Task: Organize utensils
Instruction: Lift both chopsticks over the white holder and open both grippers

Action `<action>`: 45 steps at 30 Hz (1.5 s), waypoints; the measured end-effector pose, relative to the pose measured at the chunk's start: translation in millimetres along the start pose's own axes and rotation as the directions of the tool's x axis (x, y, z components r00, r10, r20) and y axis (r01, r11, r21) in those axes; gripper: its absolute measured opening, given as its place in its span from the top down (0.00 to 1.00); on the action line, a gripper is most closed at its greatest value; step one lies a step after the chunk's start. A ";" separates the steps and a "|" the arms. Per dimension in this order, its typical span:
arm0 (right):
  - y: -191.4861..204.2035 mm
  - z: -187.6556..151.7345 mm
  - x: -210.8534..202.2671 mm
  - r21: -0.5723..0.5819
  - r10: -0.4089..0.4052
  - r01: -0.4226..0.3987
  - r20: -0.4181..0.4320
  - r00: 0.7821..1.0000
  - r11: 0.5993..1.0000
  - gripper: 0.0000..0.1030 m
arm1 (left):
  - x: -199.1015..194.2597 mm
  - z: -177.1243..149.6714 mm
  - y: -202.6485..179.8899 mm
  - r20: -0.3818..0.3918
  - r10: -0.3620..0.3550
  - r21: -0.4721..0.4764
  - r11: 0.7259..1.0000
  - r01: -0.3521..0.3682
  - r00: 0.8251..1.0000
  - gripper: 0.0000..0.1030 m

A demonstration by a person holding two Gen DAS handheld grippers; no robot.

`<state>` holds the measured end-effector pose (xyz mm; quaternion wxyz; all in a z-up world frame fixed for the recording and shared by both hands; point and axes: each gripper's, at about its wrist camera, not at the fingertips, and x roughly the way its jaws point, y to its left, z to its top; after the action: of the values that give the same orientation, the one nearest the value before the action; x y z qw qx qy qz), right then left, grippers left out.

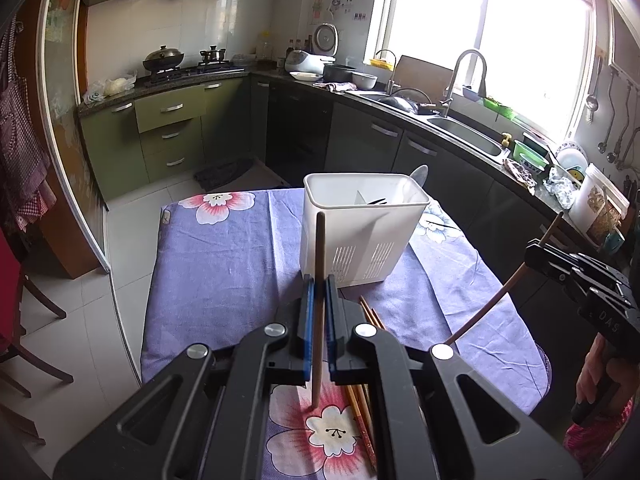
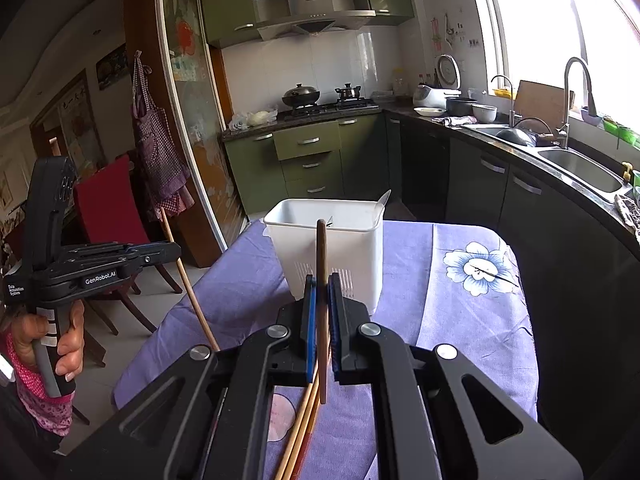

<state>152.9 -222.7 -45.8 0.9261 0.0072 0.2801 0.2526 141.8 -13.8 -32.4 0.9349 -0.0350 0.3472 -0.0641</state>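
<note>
On the worktop (image 1: 224, 264), draped in a purple flowered cloth, a white plastic utensil caddy (image 1: 362, 236) stands near the far edge, its contents mostly hidden by its walls. The left gripper (image 1: 319, 292) has its jaws closed on a pale wooden chopstick (image 1: 319, 312); the right gripper (image 2: 322, 296) likewise clamps a darker brown chopstick (image 2: 322, 320). Loose chopsticks (image 1: 362, 408) lie partly hidden beneath the grippers, with open cloth on either side.
</note>
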 end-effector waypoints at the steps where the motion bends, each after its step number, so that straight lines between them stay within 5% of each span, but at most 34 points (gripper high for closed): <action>1: 0.8 2.2 -0.1 -0.003 0.004 -0.004 -0.002 1.000 1.000 0.93 | -0.9 2.4 -0.7 0.003 -0.001 0.003 1.000 0.001 1.000 0.95; 17: 6.6 96.6 -22.4 -0.035 0.037 -0.034 0.079 0.996 0.999 0.93 | -41.0 88.4 -34.1 0.114 -0.064 0.079 0.995 0.055 0.991 0.95; 29: -11.5 188.6 -16.1 -0.013 -0.001 0.004 0.240 0.971 1.000 0.93 | -47.4 161.4 -45.7 0.290 -0.034 0.084 0.996 0.010 0.957 0.95; 34: -29.9 196.2 25.9 0.015 -0.039 0.037 0.204 0.978 0.999 0.93 | -3.2 168.3 -37.9 0.247 0.003 0.060 0.998 -0.018 0.969 0.95; 45: -60.4 149.5 95.2 0.069 -0.028 0.025 0.044 0.999 0.997 0.93 | 55.6 135.3 -9.5 0.087 0.024 0.031 0.999 -0.027 0.996 0.95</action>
<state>327.2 -211.2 21.8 0.9346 0.0411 0.2680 0.2304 271.1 -28.4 35.2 0.9503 -0.0181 0.3058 -0.0561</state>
